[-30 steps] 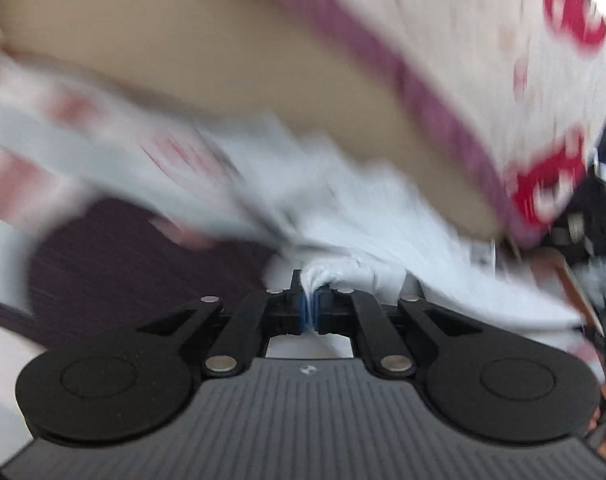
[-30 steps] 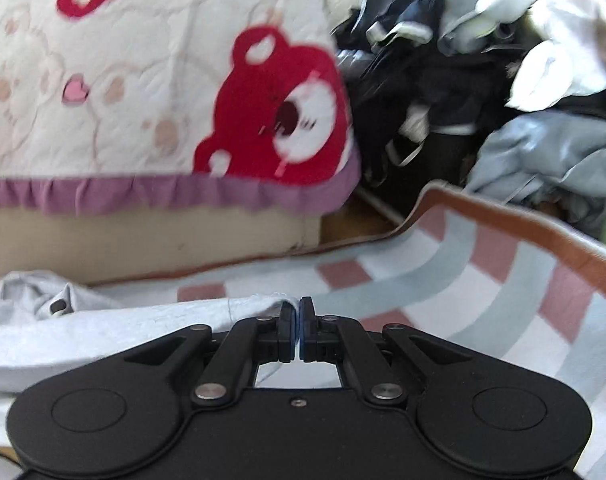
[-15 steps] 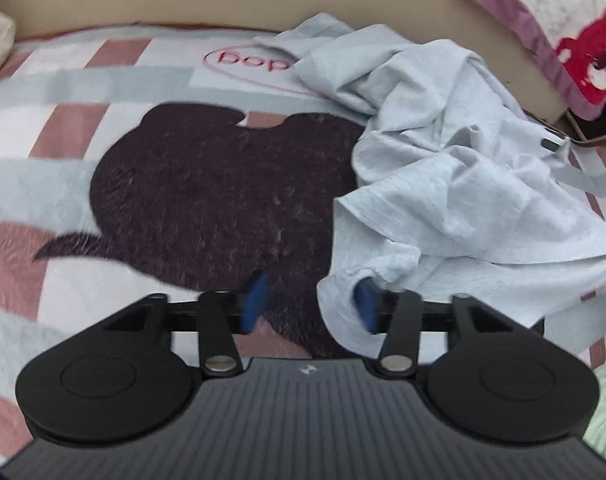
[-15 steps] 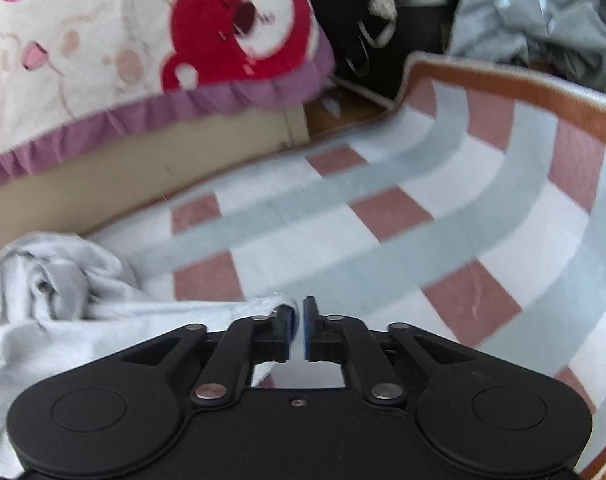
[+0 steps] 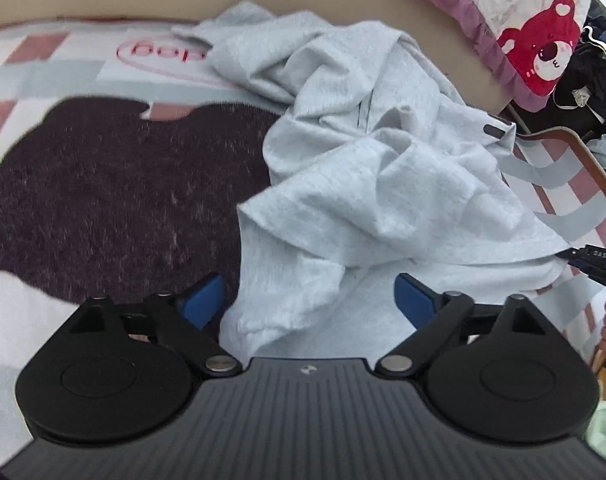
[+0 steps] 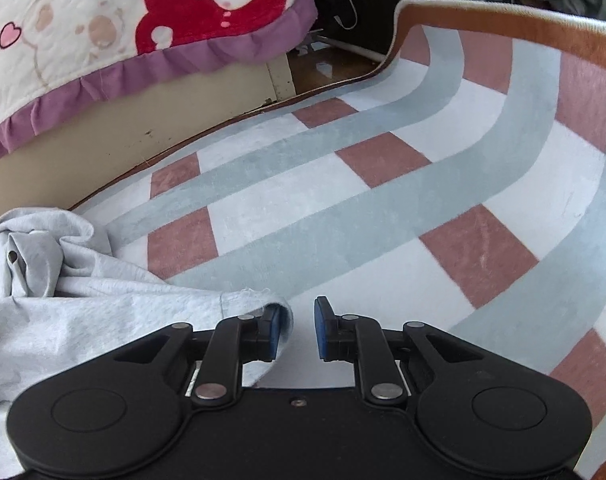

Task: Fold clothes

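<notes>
Checked rug (image 6: 383, 200) under crumpled shirt (image 5: 375, 168) (sleeves hidden) — both tongs gape.

Bare rug (image 6: 403, 208) lay open from 12 to 3 o'clock, while the crumpled grey garment (image 6: 83, 308) blocked 9 o'clock.

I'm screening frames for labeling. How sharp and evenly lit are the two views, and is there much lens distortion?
Left wrist view: grey garment sharp, rug soft at left edge, top right corner blown out. Right wrist view: crisp, even daylight, no glare; fisheye bends the rug's stripes and brown border into arcs.
</notes>
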Demonstrator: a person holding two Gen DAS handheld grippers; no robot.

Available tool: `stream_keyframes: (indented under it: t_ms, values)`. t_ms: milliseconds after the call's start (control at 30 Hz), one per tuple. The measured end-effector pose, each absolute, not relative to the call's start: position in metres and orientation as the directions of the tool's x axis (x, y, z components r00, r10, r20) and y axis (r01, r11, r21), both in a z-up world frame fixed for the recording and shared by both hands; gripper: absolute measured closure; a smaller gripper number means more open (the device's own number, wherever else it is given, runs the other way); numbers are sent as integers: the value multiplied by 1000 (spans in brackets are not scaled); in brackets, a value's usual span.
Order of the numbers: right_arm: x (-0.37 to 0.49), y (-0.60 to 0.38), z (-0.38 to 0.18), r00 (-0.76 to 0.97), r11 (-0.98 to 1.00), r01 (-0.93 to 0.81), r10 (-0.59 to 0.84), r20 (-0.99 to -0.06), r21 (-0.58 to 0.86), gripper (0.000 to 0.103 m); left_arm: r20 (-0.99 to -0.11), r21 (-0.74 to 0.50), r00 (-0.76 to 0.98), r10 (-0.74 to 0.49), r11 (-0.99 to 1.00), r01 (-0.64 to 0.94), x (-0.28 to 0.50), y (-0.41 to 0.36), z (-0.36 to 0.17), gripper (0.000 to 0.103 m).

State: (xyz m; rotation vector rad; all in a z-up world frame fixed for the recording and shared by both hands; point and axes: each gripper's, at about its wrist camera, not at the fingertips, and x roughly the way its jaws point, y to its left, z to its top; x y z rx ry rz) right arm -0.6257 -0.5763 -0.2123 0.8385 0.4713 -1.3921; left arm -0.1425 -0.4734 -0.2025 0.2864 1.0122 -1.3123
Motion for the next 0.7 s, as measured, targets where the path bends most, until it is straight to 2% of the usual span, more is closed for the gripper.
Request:
stream_keyframes:
  t_ms: [33, 67, 100, 167, 200, 233, 267, 400, 500, 567, 633, 700]
  values:
    - [-626, -577, -214, 135, -58, 972, -658, -741, 229, 58, -741, -331, -54, -670, 294, 896, -143, -473, -201, 75]
    - [-625, -578, -217, 111, -86, 972, -652, -750, 218, 49, -748, -289, -16, -664, 304, 908, -144, -473, -200, 86]
    - [-624, -578, -219, 104, -94, 972, -654, -749, 216, 49, -749, -241, 30, -662, 315, 918, -145, -472, -198, 96]
    - [-617, -577, -220, 123, -58, 975, -667, -734, 217, 49, -726, -167, 115, -678, 335, 927, -145, -467, -187, 97]
    - [-613, -578, -220, 147, -21, 976, -669, -729, 216, 53, -699, -147, 149, -700, 344, 927, -145, -462, -177, 97]
    - [-606, -579, -217, 174, 33, 978, -670, -721, 205, 86, -667, -128, 193, -720, 365, 922, -143, -457, -164, 98]
    - [-598, -579, -214, 201, 95, 978, -671, -714, 186, 101, -630, -109, 240, -738, 391, 914, -141, -452, -149, 98]
    - [-590, -566, -159, 301, 252, 953, -781, -548, 165, 101, -479, -111, 392, -785, 497, 861, -127, -433, -83, 102]
    - [-602, -551, -106, 351, 296, 936, -831, -431, 193, 101, -341, -22, 553, -760, 595, 804, -132, -416, -40, 103]
    - [-612, -539, -77, 375, 312, 925, -848, -375, 219, 101, -292, -11, 578, -762, 607, 795, -130, -404, -21, 103]
    - [-618, -530, -69, 370, 310, 927, -849, -377, 213, 102, -361, -85, 476, -802, 536, 840, -115, -399, -17, 103]
    - [-618, -524, -77, 314, 269, 949, -851, -420, 165, 102, -444, -138, 382, -810, 483, 865, -107, -400, -32, 101]
